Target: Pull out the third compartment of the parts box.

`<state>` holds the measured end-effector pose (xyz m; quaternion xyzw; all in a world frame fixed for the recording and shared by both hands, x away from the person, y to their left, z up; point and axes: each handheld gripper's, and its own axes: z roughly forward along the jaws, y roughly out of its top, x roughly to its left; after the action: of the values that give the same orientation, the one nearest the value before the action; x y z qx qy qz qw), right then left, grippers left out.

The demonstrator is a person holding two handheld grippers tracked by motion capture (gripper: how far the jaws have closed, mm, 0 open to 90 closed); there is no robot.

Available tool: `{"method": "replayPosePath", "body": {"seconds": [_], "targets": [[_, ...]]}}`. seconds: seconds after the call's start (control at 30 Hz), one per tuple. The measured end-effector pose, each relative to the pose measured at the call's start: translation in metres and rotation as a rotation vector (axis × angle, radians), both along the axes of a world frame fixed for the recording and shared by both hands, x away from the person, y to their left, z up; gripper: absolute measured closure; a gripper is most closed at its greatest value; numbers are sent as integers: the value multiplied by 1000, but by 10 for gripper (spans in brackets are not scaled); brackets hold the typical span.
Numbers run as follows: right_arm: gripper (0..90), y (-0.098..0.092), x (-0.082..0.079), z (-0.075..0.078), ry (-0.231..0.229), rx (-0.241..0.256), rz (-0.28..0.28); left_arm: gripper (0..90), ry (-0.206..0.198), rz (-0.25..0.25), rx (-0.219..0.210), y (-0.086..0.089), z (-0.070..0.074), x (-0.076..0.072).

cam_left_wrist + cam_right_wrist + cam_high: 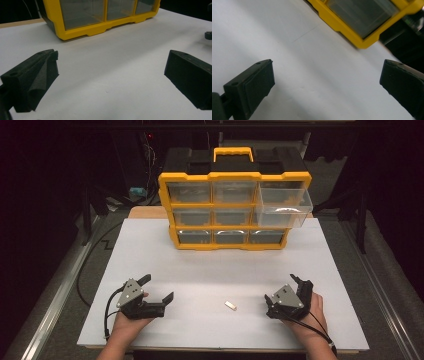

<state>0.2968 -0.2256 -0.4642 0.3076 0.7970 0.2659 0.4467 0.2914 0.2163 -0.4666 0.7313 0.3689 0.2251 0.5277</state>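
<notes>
Both grippers, left (159, 289) & right (298, 281), gaped empty; small piece (230, 306) untouched, drawer (283, 205) already out.

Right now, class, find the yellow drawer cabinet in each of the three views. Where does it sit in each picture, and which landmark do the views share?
High view: the yellow drawer cabinet stands top centre, at the far side of the table, with its upper right drawer pulled out.
Left gripper view: top edge, left of centre; bottom drawers and yellow base.
Right gripper view: top right, tilted; one lower corner.
Shared landmark: the white tabletop in front of it.
</notes>
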Motion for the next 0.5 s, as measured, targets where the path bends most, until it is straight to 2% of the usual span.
{"method": "replayPosePath", "body": {"seconds": [0.1, 0.43, 0.5], "targets": [[3, -10, -1, -1, 45, 151, -12, 3, 4, -4, 5, -1, 0, 1], [3, -23, -4, 0, 123, 452, 21, 4, 16, -13, 10, -3, 1, 2], [3, -25, -3, 0, 137, 527, 20, 4, 24, -13, 20, -3, 1, 2]]}}
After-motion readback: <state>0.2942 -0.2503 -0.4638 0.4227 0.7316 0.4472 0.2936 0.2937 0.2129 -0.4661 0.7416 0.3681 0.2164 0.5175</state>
